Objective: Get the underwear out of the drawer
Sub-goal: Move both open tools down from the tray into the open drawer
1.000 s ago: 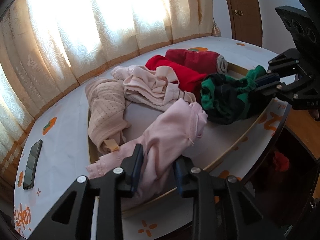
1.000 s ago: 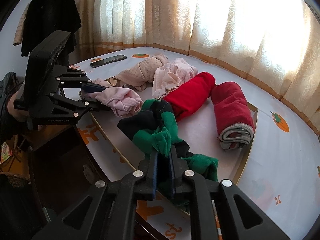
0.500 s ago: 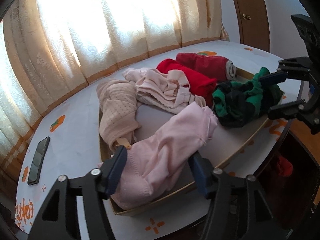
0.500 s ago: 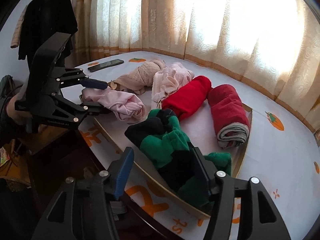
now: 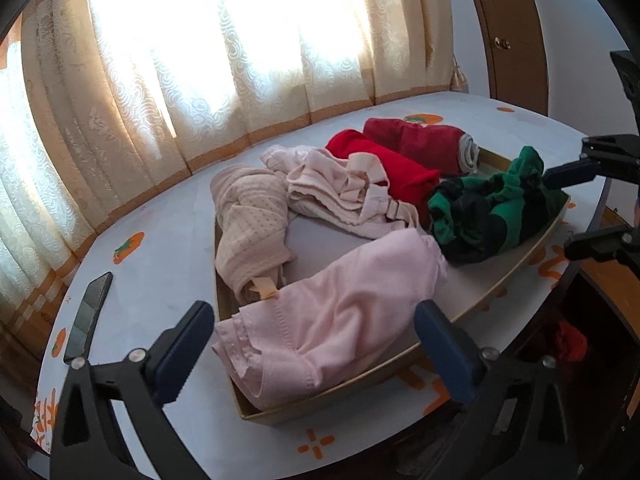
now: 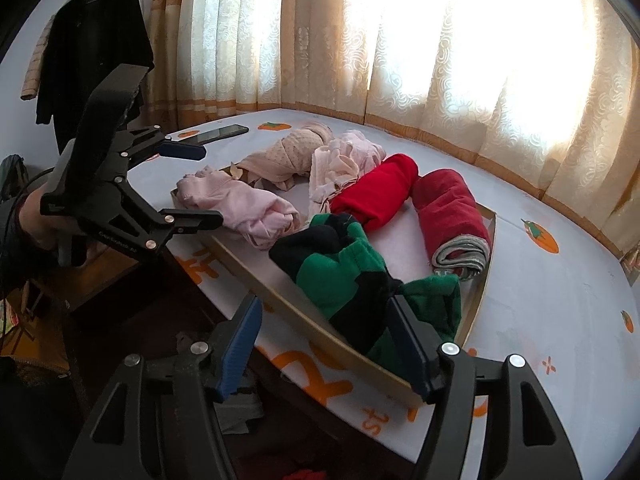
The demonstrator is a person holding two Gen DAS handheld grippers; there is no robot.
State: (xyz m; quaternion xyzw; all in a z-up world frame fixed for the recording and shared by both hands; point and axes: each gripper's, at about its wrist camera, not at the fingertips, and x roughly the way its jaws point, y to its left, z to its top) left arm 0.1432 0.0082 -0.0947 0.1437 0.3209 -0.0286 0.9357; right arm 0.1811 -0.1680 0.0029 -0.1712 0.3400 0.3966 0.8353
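A shallow wooden tray (image 5: 500, 292) on the table holds several garments. Pale pink underwear (image 5: 340, 312) lies slumped at the tray's near end. My left gripper (image 5: 316, 344) straddles it with its jaws opening wide, and neither pad presses on the cloth. A green and black garment (image 6: 340, 272) rests on the tray's front rim (image 6: 280, 300). My right gripper (image 6: 324, 340) has its jaws opening around that garment's near end without clamping it. Each gripper also shows in the other's view: the left gripper (image 6: 204, 184) and the right gripper (image 5: 568, 208).
Also in the tray are a red roll (image 5: 392, 168), a dark red roll (image 5: 424, 140), a cream garment (image 5: 340, 188) and a beige dotted one (image 5: 248, 220). A phone (image 5: 88, 312) lies on the printed tablecloth. Curtains stand behind, and dark clothes (image 6: 92, 60) hang at the left.
Both grippers have opened and let go. The pink underwear has dropped from the left jaws into the tray. The green and black garment has settled out of the right jaws onto the rim.
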